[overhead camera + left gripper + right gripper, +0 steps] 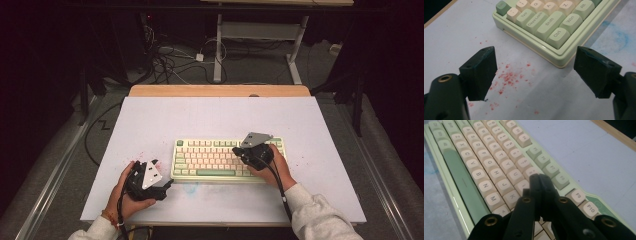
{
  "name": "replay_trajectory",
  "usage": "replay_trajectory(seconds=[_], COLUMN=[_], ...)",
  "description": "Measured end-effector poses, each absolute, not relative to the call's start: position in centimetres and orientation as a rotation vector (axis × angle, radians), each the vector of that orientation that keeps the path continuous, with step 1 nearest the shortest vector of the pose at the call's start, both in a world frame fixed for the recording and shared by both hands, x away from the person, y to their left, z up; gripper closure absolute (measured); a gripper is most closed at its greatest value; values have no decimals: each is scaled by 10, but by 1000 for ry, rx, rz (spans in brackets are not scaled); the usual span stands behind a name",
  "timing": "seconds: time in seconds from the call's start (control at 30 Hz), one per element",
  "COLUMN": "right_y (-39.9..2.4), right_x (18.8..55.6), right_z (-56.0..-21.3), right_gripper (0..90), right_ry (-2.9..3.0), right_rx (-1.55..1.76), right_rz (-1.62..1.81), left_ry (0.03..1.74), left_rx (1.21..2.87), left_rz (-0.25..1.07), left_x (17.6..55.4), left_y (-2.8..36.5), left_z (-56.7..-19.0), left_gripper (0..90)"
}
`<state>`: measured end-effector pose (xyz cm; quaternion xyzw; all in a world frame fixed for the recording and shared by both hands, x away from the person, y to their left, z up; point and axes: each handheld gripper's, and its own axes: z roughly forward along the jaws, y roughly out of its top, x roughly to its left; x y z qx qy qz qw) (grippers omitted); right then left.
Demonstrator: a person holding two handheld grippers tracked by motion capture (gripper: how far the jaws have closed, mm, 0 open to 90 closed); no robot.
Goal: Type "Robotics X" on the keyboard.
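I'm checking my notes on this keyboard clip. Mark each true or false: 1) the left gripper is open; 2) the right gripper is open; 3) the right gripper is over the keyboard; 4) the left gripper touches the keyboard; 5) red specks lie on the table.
1) True: the left gripper is open.
2) False: the right gripper is shut.
3) True: it is over the keyboard.
4) False: it is beside the keyboard, apart.
5) True: red specks lie on the table.
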<state>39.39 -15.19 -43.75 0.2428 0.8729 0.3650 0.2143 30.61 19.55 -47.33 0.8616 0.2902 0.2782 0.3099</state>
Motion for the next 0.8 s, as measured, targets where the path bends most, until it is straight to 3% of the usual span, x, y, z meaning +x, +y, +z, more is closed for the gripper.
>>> replay_trajectory(seconds=[0.27, 0.53, 0.8], right_y=[-166, -180, -195], right_x=[384, 370, 351], right_z=[-426, -415, -414], right_gripper=[825, 512, 308], right_ry=[2350, 2288, 2198], right_rx=[670, 641, 648], right_rz=[1102, 1162, 1185], left_ry=[771, 783, 797], left_rx=[2279, 2273, 2246], left_rz=[734, 713, 698], left_x=[306, 306, 307], left_y=[195, 196, 197], left_z=[-473, -473, -471], left_gripper=[177, 195, 208])
